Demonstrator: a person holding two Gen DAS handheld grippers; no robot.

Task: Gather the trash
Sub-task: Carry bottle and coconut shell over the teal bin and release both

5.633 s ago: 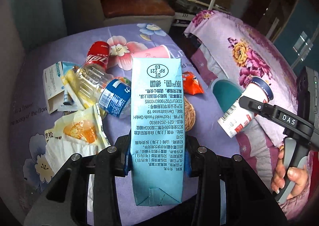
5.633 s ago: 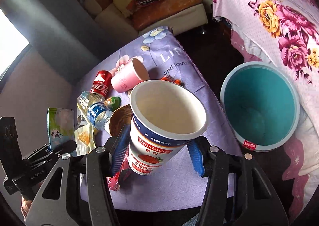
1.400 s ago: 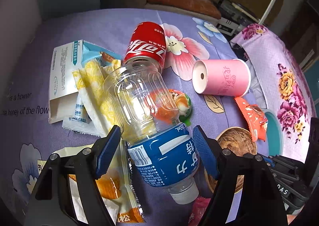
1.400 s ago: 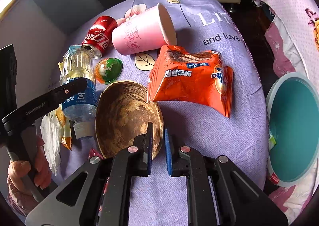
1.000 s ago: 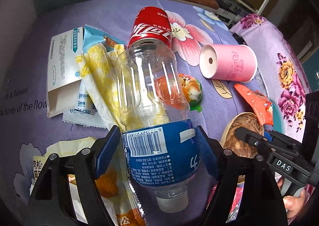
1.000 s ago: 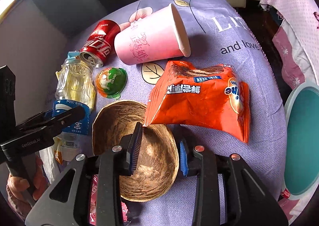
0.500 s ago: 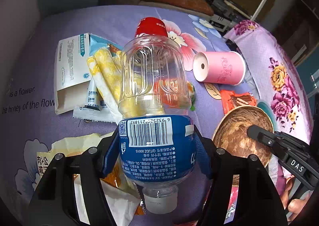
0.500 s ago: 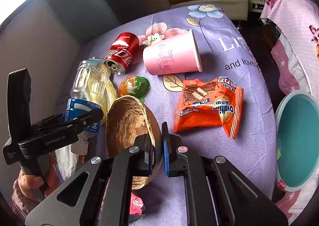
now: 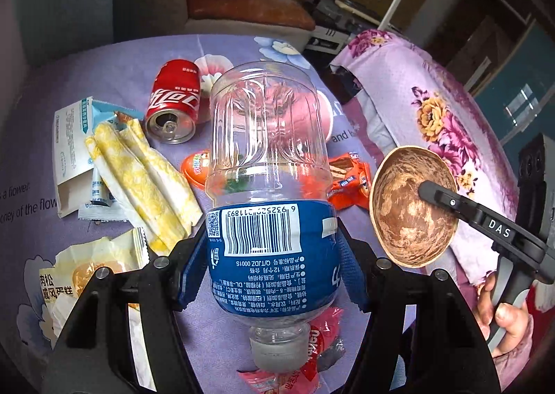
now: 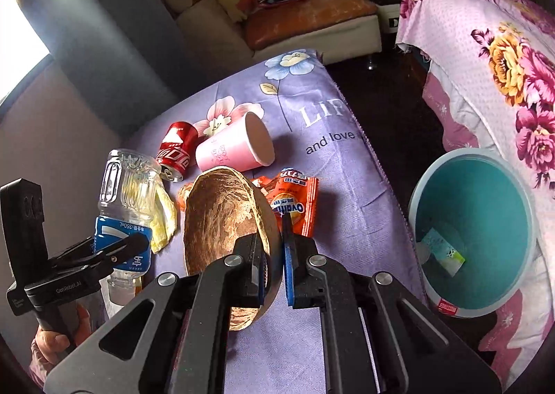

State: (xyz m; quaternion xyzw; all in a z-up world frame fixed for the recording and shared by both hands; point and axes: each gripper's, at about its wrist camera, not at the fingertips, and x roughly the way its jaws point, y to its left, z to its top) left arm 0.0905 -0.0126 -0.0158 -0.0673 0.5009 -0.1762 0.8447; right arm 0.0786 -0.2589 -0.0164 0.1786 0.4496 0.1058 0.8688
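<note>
Half the pink cup (image 9: 326,109) behind the gripped bottle (image 9: 270,185).

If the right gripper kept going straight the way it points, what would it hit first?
Probably the orange snack packet lying just beyond the coconut shell that the right gripper pinches; the pink cup lies farther on. Depth is uncertain.

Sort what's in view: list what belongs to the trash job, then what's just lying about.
Job:
left gripper holding plastic bottle
right gripper gripping coconut shell
teal bin
cola can
pink cup
orange snack packet

Lying about:
floral bedspread
sofa cushion
</note>
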